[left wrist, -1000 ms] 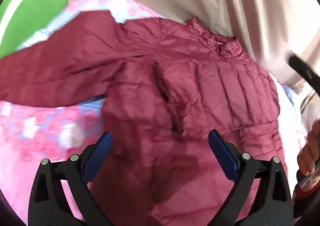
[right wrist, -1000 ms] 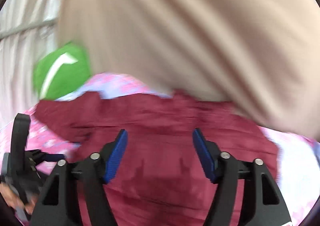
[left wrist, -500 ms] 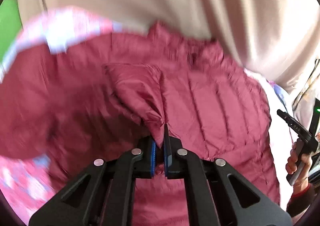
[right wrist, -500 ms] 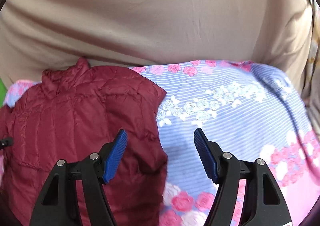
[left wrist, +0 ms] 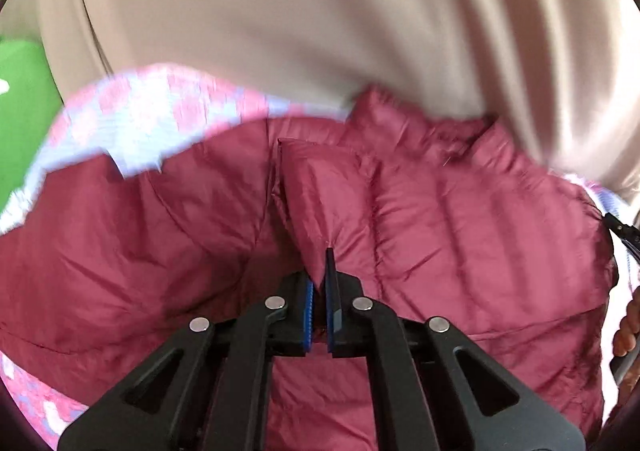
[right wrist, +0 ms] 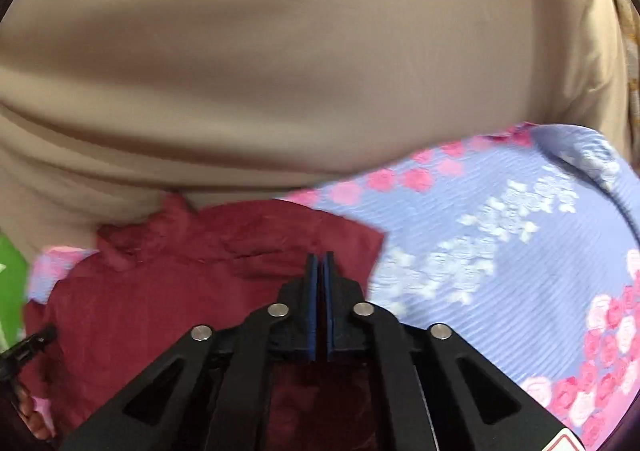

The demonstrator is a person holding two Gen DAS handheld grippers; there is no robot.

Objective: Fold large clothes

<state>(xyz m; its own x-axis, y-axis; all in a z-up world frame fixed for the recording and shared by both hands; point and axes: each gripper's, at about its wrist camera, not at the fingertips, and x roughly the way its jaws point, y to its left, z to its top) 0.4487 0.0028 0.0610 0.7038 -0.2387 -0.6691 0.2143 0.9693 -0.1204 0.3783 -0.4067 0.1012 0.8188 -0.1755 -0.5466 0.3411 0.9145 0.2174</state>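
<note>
A maroon quilted puffer jacket (left wrist: pixel 460 219) lies spread on a floral bedsheet. My left gripper (left wrist: pixel 319 283) is shut on a raised fold of the jacket near its middle, and the fabric peaks up from the pinch. In the right wrist view the jacket (right wrist: pixel 160 291) lies at lower left, collar toward the back. My right gripper (right wrist: pixel 319 267) is shut over the jacket's right edge; whether fabric is between its pads is hidden.
The bedsheet (right wrist: pixel 520 251) is lilac and pink with roses and extends right of the jacket. A beige cushion or headboard (left wrist: pixel 320 31) rises behind. A green pillow (left wrist: pixel 20 111) sits at far left. The other gripper's tip (left wrist: pixel 620 231) shows at the right edge.
The left gripper closed on a jacket fold and keeps holding it, lifted. The right gripper, open half a second ago over the jacket's right edge, has now shut there.
</note>
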